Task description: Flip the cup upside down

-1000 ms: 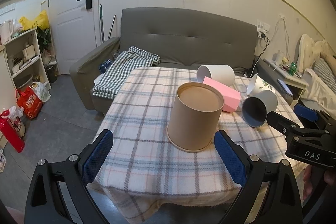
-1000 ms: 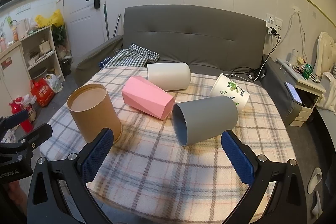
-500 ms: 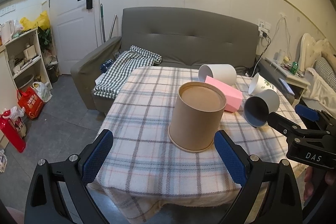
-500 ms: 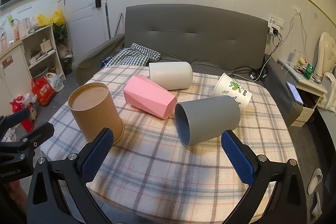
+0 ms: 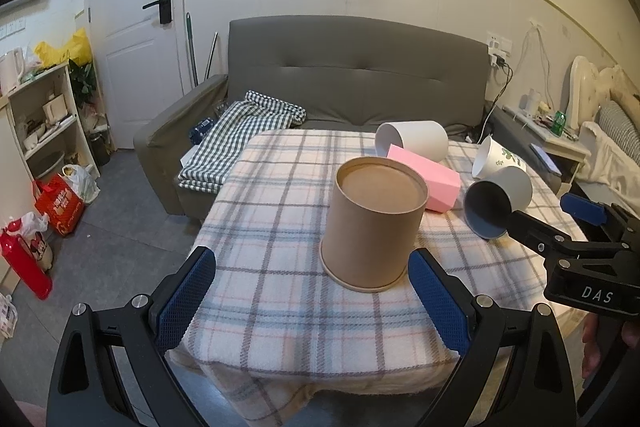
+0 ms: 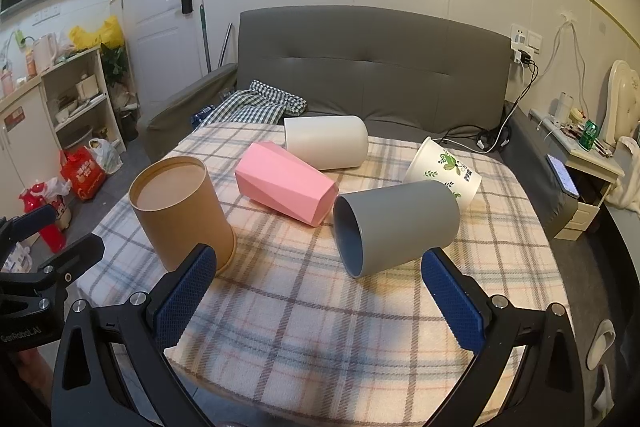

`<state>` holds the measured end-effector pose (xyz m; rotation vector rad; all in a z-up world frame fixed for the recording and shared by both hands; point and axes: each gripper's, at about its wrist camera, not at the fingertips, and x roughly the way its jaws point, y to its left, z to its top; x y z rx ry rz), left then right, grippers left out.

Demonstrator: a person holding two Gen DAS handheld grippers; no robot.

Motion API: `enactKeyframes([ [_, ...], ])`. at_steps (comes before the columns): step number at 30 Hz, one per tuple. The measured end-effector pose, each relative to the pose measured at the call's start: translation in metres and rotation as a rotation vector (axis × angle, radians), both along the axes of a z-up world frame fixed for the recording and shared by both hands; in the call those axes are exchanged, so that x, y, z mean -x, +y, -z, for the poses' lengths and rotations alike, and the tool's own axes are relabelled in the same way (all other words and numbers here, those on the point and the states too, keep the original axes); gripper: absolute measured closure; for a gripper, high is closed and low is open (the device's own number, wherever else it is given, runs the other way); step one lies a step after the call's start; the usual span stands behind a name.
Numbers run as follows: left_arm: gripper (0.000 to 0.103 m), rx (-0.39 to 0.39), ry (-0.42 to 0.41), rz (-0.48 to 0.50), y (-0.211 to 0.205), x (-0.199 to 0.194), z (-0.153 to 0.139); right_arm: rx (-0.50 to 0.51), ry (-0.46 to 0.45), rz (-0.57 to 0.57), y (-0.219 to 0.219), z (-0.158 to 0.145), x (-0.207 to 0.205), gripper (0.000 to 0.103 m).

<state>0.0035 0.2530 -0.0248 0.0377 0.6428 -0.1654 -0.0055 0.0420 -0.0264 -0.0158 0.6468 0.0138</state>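
The brown cup (image 5: 374, 227) stands upside down on the plaid tablecloth (image 5: 272, 267), its wider rim flat on the cloth and its closed base facing up. In the left wrist view the left gripper (image 5: 312, 301) has its jaws spread wide and holds nothing; the cup sits just ahead of the fingers, between their lines but nearer the right finger (image 5: 438, 303), whose blue pad appears almost level with the cup's lower rim. Whether pad and cup touch cannot be told.

In the right wrist view the right gripper (image 6: 318, 301) is likewise wide open and empty. The grey cup (image 6: 394, 227) lies on its side ahead of it, mouth turned toward the camera and to the left, with its body just beyond the right finger (image 6: 452, 301). The brown cup (image 6: 182, 213) appears behind the left finger (image 6: 186, 297) of this gripper, to the outer side.

Farther back on the cloth, a pink faceted cup (image 6: 286, 189) lies on its side just beside the grey cup, a white cup (image 6: 326, 143) lies behind it, and a paper cup with green leaf print (image 6: 444, 169) lies tipped behind the grey one. A grey sofa (image 6: 372, 67) with a checked blanket (image 6: 252, 105) stands behind the table
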Motion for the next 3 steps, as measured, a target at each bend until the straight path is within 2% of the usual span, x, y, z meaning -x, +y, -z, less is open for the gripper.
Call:
enactKeyframes([
  [3,0.003,-0.006,0.001,-0.001,-0.0014,-0.0005,0.0007,0.0,0.002,0.002,-0.0007,-0.0002,0.0001,0.0],
])
